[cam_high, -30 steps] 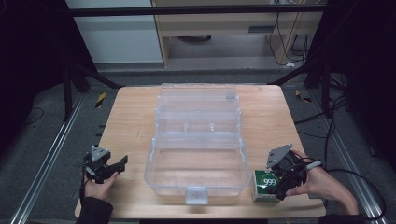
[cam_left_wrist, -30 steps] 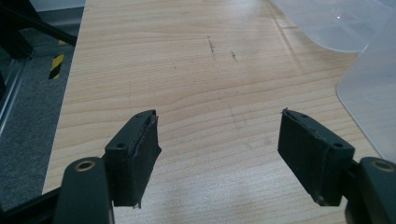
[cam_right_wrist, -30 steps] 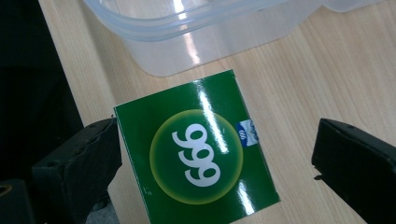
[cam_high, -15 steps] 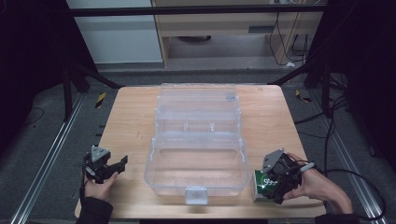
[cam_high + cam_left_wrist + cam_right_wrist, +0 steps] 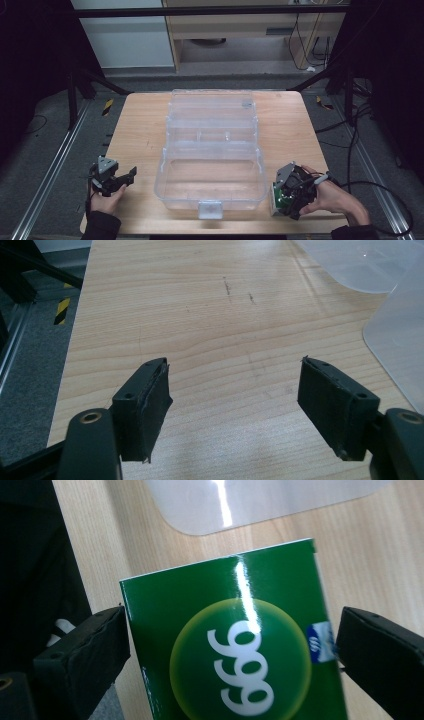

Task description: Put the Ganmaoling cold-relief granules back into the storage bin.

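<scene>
The right gripper (image 5: 286, 199) sits over a green box (image 5: 240, 650) at the table's near edge, jaws wide on both sides of it. The left gripper (image 5: 120, 180) rests wide open. A clear plastic case (image 5: 212, 150) stands between.

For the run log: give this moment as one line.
left tool open, idle | right tool open, straddling green box | clear bin empty

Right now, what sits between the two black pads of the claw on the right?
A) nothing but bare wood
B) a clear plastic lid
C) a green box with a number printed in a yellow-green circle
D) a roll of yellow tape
C: in the right gripper view the green box lies between the right claw pads, which stand open on either side of it.
</scene>
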Available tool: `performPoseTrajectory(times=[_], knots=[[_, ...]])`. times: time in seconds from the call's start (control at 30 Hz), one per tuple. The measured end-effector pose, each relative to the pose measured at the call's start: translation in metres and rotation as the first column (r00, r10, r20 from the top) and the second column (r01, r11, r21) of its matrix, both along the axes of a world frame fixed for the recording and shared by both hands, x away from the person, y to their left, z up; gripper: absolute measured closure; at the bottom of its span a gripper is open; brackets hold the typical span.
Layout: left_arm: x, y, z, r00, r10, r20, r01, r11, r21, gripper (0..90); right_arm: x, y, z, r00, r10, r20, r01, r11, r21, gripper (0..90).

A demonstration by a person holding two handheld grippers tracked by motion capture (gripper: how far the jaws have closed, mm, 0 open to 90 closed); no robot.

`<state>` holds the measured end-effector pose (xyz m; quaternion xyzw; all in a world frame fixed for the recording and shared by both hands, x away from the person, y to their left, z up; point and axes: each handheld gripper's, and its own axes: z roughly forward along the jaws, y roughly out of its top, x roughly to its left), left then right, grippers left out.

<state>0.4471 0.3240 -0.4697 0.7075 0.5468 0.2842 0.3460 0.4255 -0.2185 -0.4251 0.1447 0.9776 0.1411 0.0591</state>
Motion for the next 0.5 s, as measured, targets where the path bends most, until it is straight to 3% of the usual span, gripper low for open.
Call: performPoseTrajectory(times=[0.5], knots=[[0.001,-0.001,-0.001,1.0000,0.001,-0.005,-0.001,1.0000,0.006,28.4,0.006,0.000,-0.018,0.9991,0.018,-0.040,-0.019,0.9993,-0.031,5.9]])
